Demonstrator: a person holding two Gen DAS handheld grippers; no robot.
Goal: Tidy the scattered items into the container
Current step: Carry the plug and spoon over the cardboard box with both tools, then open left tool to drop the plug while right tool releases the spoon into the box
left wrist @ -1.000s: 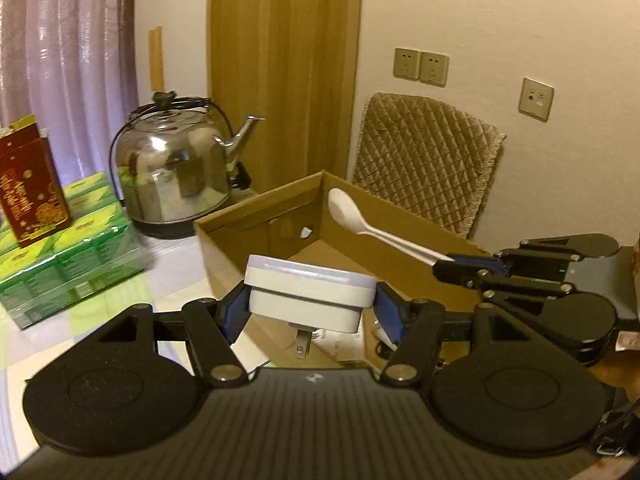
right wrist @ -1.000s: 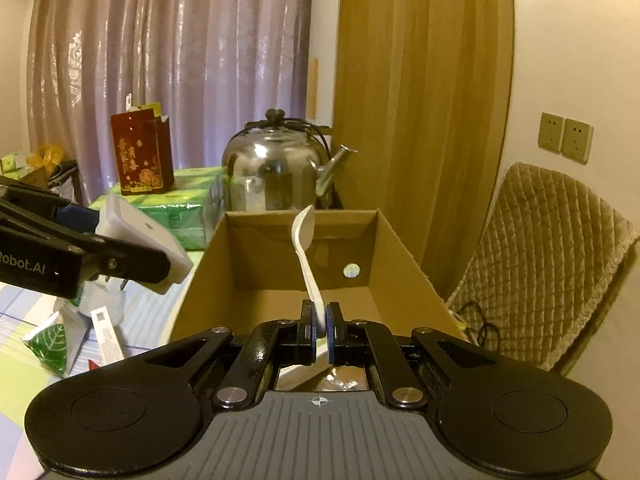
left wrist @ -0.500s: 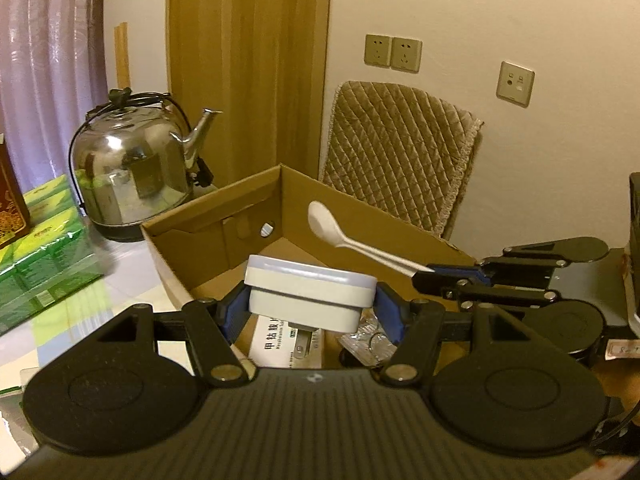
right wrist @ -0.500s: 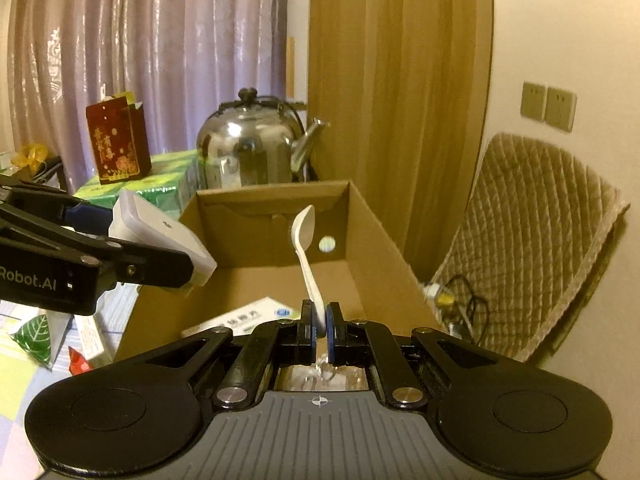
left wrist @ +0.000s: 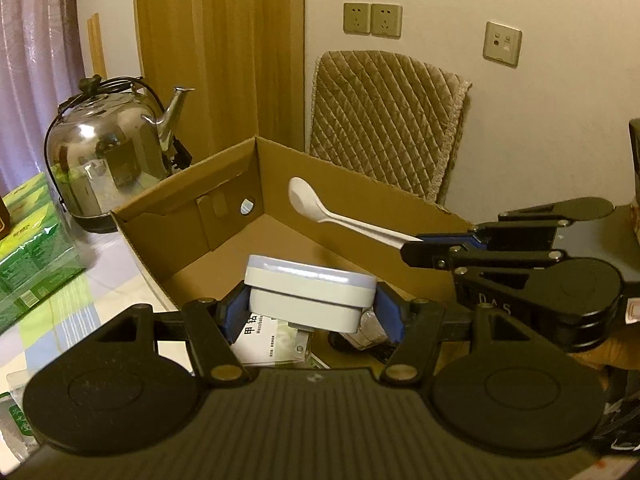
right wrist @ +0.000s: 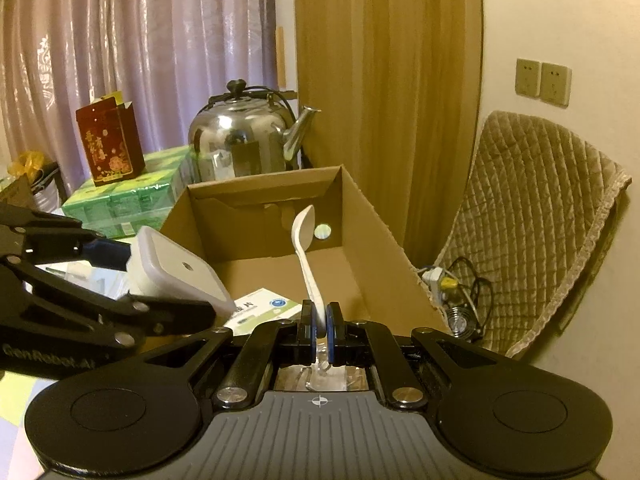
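An open cardboard box (left wrist: 360,192) (right wrist: 372,220) stands on the table. My left gripper (left wrist: 312,304) is shut on a white plug adapter (left wrist: 310,294) (right wrist: 176,276), held over the box's near part with its prongs pointing down. My right gripper (right wrist: 320,318) (left wrist: 424,244) is shut on the handle of a white plastic spoon (right wrist: 306,248) (left wrist: 332,210), whose bowl reaches over the box interior. Inside the box lie a white medicine packet (left wrist: 268,338) (right wrist: 264,308) and a clear wrapper (left wrist: 370,330).
A steel kettle (left wrist: 108,156) (right wrist: 244,144) stands behind the box. Green tissue packs (left wrist: 28,236) (right wrist: 132,196) with a red carton (right wrist: 110,146) lie to the left. A quilted chair back (left wrist: 388,116) (right wrist: 532,220) and a tangled cable with a plug (right wrist: 456,284) are to the right.
Both grippers have moved forward over the box with their items still held. The box interior and the packet in it now show more fully.
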